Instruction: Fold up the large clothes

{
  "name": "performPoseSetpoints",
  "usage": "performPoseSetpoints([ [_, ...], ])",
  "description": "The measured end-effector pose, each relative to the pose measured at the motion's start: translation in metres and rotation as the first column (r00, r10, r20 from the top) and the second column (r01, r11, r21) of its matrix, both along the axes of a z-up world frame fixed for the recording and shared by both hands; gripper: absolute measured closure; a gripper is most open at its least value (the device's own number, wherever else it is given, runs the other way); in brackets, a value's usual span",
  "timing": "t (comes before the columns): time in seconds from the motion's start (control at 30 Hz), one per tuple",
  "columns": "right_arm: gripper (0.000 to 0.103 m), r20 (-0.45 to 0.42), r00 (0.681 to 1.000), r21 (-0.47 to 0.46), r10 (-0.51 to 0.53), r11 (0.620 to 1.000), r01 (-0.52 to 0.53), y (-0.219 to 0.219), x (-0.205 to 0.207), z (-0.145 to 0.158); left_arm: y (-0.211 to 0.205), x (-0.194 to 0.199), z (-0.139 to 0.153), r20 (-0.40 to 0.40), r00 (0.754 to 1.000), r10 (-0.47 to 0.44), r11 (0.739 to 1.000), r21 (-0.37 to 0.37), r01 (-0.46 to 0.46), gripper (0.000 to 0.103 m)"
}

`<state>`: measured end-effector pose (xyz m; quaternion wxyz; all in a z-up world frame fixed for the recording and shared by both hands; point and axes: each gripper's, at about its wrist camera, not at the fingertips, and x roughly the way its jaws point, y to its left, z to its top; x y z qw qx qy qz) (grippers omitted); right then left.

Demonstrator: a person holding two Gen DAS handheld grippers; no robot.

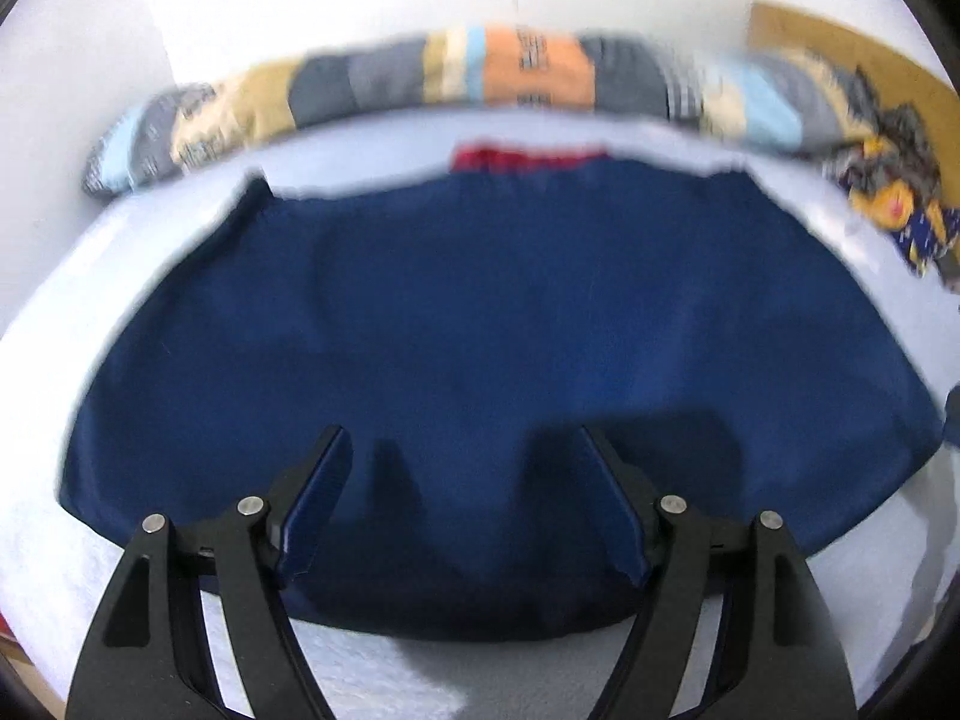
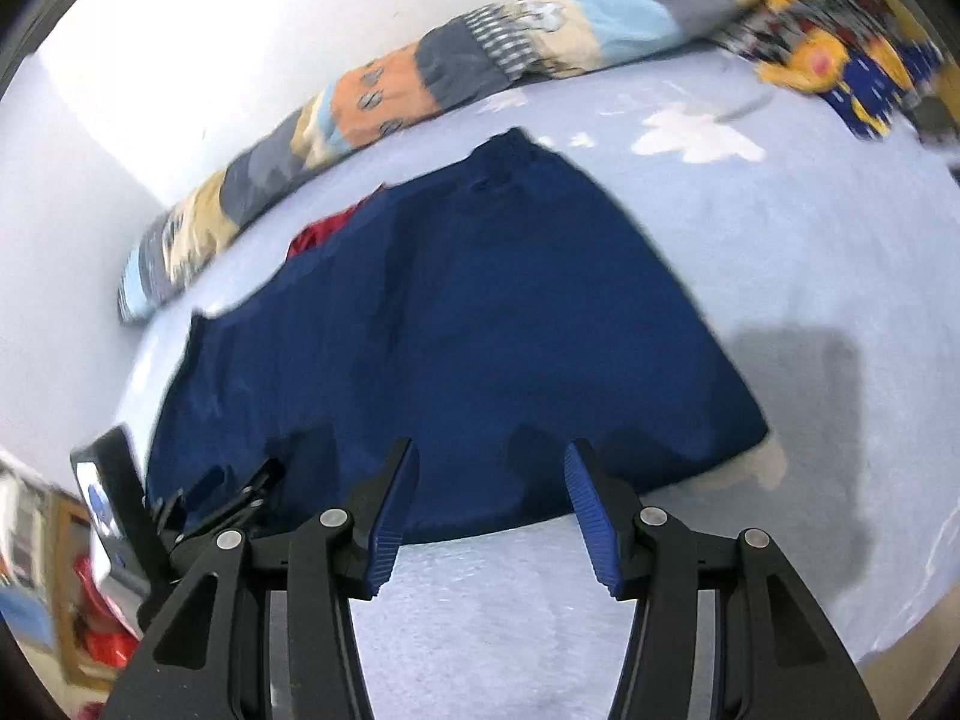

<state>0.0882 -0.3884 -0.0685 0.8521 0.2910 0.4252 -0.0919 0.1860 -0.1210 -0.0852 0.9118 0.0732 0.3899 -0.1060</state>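
Observation:
A large navy blue garment lies spread flat on a pale blue bed sheet, with a red collar part at its far edge. My left gripper is open and empty, hovering over the garment's near edge. In the right wrist view the same garment lies ahead, its red part at the far left. My right gripper is open and empty above the garment's near hem. The left gripper shows at the lower left of that view, over the garment's left corner.
A patchwork bolster runs along the white wall at the bed's far side; it also shows in the right wrist view. A crumpled yellow and blue cloth lies at the far right. Bare sheet lies right of the garment.

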Motion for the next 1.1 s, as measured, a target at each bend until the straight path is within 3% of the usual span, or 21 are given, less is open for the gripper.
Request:
performPoseSetpoints([
  [0.1, 0.048, 0.033, 0.994, 0.159, -0.104, 0.982, 0.098, -0.031, -0.025, -0.01, 0.0, -0.005, 0.009, 0.04, 0.999, -0.009, 1.0, -0.028, 0.01, 0.027],
  [0.2, 0.048, 0.022, 0.975, 0.305, -0.221, 0.93, 0.204, -0.06, -0.046, -0.029, -0.009, -0.002, 0.003, 0.029, 0.999, -0.021, 1.0, -0.004, 0.021, 0.027],
  [0.3, 0.048, 0.006, 0.962, 0.389, -0.273, 0.887, 0.249, -0.079, -0.052, -0.044, -0.017, 0.005, -0.011, 0.0, 1.0, -0.019, 1.0, 0.022, 0.019, 0.027],
  [0.4, 0.048, -0.018, 0.96, 0.388, -0.28, 0.883, 0.265, -0.084, -0.048, -0.054, -0.023, 0.014, -0.027, -0.034, 0.999, -0.005, 0.999, 0.044, 0.006, 0.026],
  [0.57, 0.048, -0.068, 0.96, 0.394, -0.273, 0.876, 0.277, -0.081, -0.031, -0.074, -0.021, 0.022, -0.021, -0.036, 0.999, 0.022, 0.998, -0.057, -0.024, 0.027],
  [0.67, 0.048, -0.061, 0.958, 0.357, -0.279, 0.89, 0.282, -0.076, -0.021, -0.078, -0.019, 0.029, -0.021, -0.018, 0.998, 0.053, 0.996, -0.067, -0.054, 0.027],
  [0.73, 0.047, -0.036, 0.955, 0.335, -0.294, 0.897, 0.289, -0.073, -0.016, -0.078, -0.021, 0.037, -0.032, -0.048, 0.997, 0.061, 0.997, -0.043, -0.063, 0.02],
  [0.83, 0.047, 0.022, 0.958, 0.35, -0.285, 0.9, 0.26, -0.069, 0.0, -0.083, -0.026, 0.034, -0.035, -0.016, 0.998, 0.068, 0.998, -0.003, -0.068, 0.019],
  [1.03, 0.047, 0.124, 0.953, 0.389, -0.275, 0.898, 0.208, -0.07, 0.026, -0.095, -0.021, 0.035, -0.036, -0.024, 0.998, 0.058, 0.998, -0.032, -0.059, 0.019],
  [1.07, 0.051, 0.131, 0.957, 0.389, -0.261, 0.901, 0.192, -0.069, 0.031, -0.095, -0.021, 0.035, -0.036, -0.022, 0.998, 0.059, 0.998, -0.034, -0.059, 0.019],
  [1.1, 0.083, 0.133, 0.962, 0.385, -0.238, 0.907, 0.171, -0.068, 0.035, -0.093, -0.02, 0.035, -0.036, -0.022, 0.998, 0.058, 0.998, -0.035, -0.059, 0.019],
])
